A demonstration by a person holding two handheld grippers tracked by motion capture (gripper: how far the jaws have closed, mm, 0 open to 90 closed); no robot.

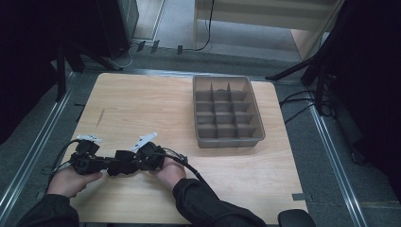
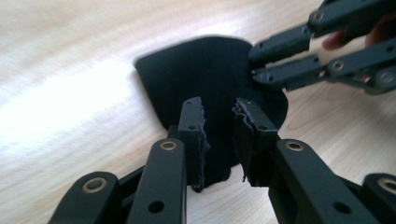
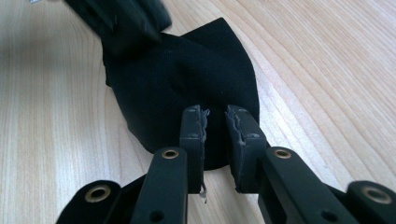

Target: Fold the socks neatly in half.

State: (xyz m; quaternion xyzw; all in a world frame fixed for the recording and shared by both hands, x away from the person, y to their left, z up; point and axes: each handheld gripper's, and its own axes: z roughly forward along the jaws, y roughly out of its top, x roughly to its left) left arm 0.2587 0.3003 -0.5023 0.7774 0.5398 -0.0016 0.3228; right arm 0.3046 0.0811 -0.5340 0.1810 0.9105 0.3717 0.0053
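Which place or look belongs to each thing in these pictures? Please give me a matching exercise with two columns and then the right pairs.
Things:
1. black cloth
2. grey tray
3. table
4. left gripper

Descriptions:
A. light wood, bears everything else
B. split into many small compartments, stands at the far right of the table
C. soft and dark, lies on the wood near the person, between both grippers
D. its fingers stand a little apart, with the cloth between them

Right pairs: 1-C, 2-B, 3-A, 4-D
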